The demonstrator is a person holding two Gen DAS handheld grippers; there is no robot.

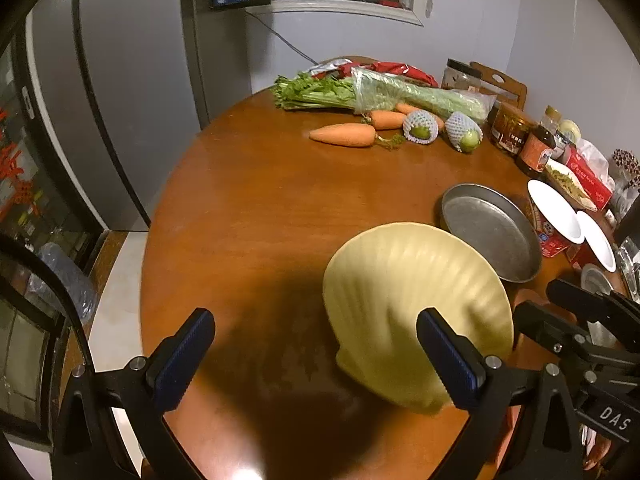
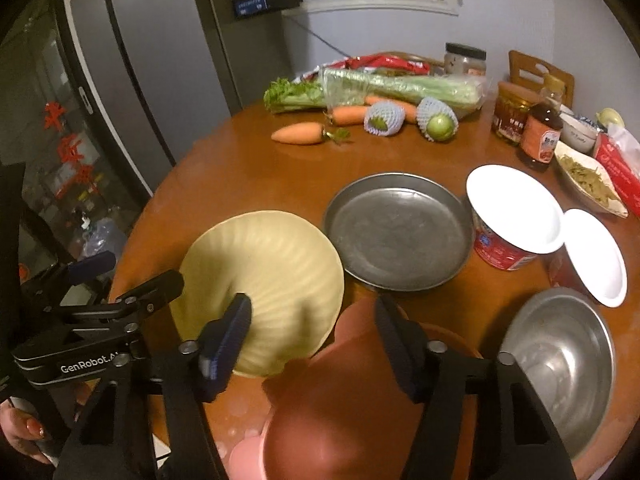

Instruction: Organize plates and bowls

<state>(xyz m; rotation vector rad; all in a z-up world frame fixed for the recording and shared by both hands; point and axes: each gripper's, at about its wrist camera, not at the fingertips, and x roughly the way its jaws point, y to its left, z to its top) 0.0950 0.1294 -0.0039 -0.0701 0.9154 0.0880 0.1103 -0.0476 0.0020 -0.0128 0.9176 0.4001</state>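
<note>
round wood table [image 1: 260, 200] by a grey fridge [image 1: 132, 100]. my left gripper [image 1: 316, 354] spread wide, nothing in it. right gripper [image 2: 314, 330] jaws apart over a pink bowl [image 2: 352, 412], not gripping. shell plate [image 2: 272, 276] sits beside the metal pan [image 2: 400, 232].

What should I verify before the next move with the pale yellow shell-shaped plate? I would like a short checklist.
1. Left gripper fingers open and empty: ok.
2. Right gripper gripping the pale yellow shell-shaped plate: not ok, fingers stand apart.
3. Plate lying flat on the round wooden table: cannot tell, blurred.
4. Grey round metal pan empty: ok.
5. Shiny steel bowl empty: ok.
</note>
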